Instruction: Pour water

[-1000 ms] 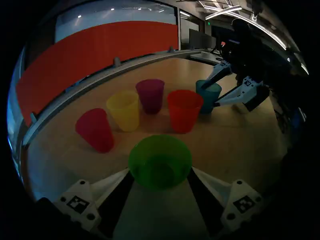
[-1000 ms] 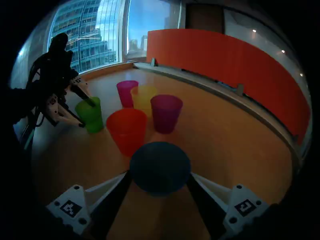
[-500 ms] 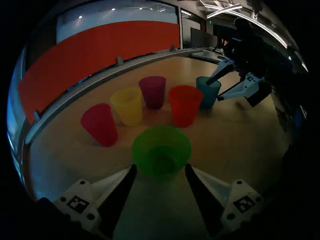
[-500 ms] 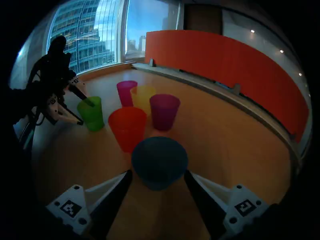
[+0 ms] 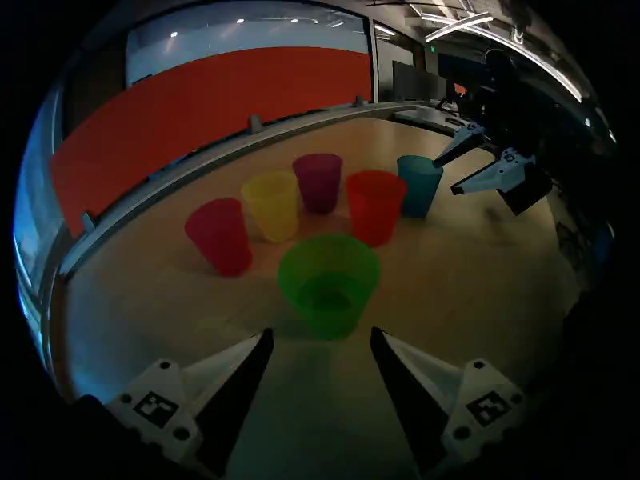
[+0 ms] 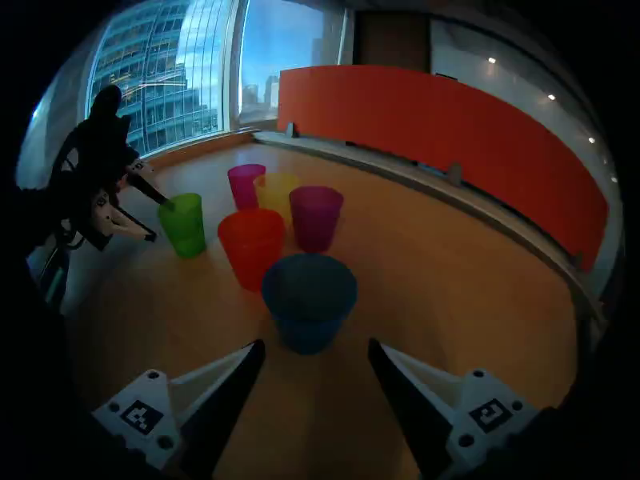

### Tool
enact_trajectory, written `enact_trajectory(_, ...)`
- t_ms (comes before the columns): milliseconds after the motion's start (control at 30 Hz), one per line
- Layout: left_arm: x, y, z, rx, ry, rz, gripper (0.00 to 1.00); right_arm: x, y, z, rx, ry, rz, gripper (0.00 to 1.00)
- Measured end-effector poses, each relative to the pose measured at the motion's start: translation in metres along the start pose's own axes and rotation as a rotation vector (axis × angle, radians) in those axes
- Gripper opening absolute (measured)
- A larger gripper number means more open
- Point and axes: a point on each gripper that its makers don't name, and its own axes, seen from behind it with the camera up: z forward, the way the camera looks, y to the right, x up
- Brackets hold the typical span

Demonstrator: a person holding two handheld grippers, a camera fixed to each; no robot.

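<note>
1. A translucent green plastic cup (image 5: pixel 328 284) stands upright on the light wooden surface (image 5: pixel 480 272). It is just ahead of the left gripper (image 5: pixel 321 344) and centred on the gap between its fingers.
2. The left gripper's fingers are spread wide. Neither presses on the green cup, and their tips stop just short of its base.
3. A teal plastic cup (image 6: pixel 310 302) stands upright in the same way just ahead of the right gripper (image 6: pixel 316 356). Its fingers are also spread apart and grip nothing.
4. Between these two cups stands an orange-red plastic cup (image 5: pixel 374 206), near the teal one.
5. Beyond it are a purple plastic cup (image 5: pixel 318 182), a yellow plastic cup (image 5: pixel 272 206) and a crimson plastic cup (image 5: pixel 220 236). They form a loose arc, with the crimson cup at the end nearer the green cup.
6. The views do not show whether any cup holds water.
7. In the left gripper view, the right gripper is seen farther off, with its fingertips just beside the teal cup.
8. In the right gripper view, the left gripper is seen farther off, with one fingertip at the green cup's rim.
9. A long orange wall panel (image 5: pixel 200 96) runs behind the far edge of the surface.
10. Tall windows (image 6: pixel 160 72) look out on buildings.
</note>
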Motion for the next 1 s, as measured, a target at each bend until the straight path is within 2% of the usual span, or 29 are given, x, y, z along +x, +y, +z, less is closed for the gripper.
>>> enact_trajectory(267, -0.004, -0.001, -0.014, 0.042, 0.016, -0.011, 0.89, -0.004, 0.002, -0.013, -0.030, 0.019, 0.024, 1.00)
enact_trajectory(500, -0.003, -0.008, -0.026, 0.098, 0.044, -0.035, 0.89, -0.006, 0.005, -0.019, -0.059, 0.030, 0.050, 1.00)
enact_trajectory(700, 0.003, -0.018, -0.036, 0.156, 0.096, -0.055, 0.89, -0.004, 0.012, -0.026, -0.103, 0.053, 0.083, 1.00)
enact_trajectory(1000, 0.014, -0.041, -0.051, 0.266, 0.184, -0.097, 0.89, 0.005, 0.033, -0.040, -0.204, 0.107, 0.162, 1.00)
